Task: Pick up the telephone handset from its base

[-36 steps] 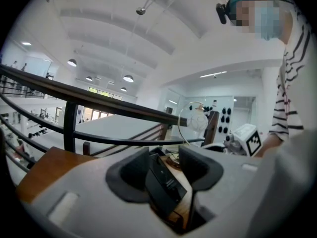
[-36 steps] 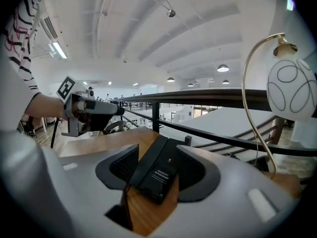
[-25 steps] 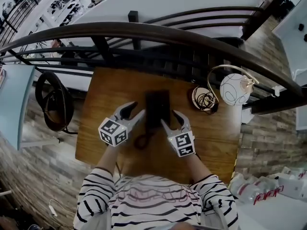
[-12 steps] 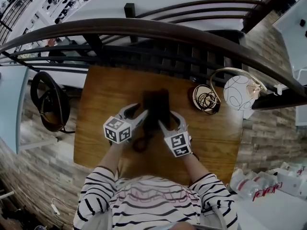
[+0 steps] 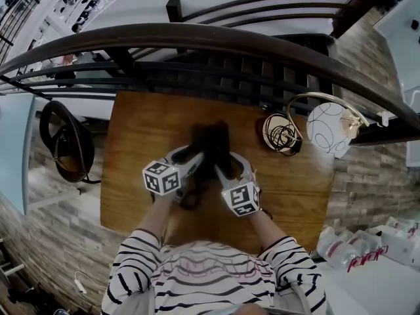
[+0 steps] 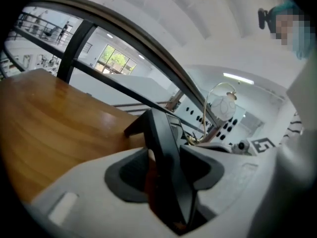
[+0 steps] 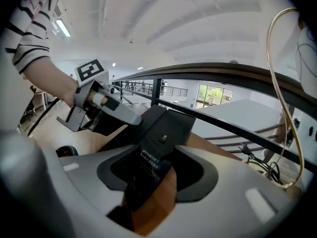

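**Head view.** Black phone (image 5: pixel 213 143) sits mid-table (image 5: pixel 138 143), with its cord (image 5: pixel 191 195) curled off the near-left corner. The phone is too dark and blurred here to tell which part lifts off. Left gripper (image 5: pixel 195 159) is at the phone's left flank and right gripper (image 5: pixel 230 165) at its right, both coming from the near edge. This looks like a two-sided approach, probably so one side lifts while the other steadies. Lamp (image 5: pixel 325 123) stands well apart at the right, clear of the work.

**Left gripper view.** Jaws are spread and have just been opening. A dark slab stands edge-on between them, likely the handset (image 6: pixel 166 143), lying down on the phone. It is close to one pad, with a sliver of wood showing at the other, so it is not pinched. The wide spread fits straddling before a close.

**Right gripper view.** Jaws are spread but have just been closing a little. The phone's near part lies between them with gaps on both sides and table showing below. There is no grip. The left gripper is visible across the phone, low at its far flank.

**Judgement:** reach stage; the lift has not yet begun.
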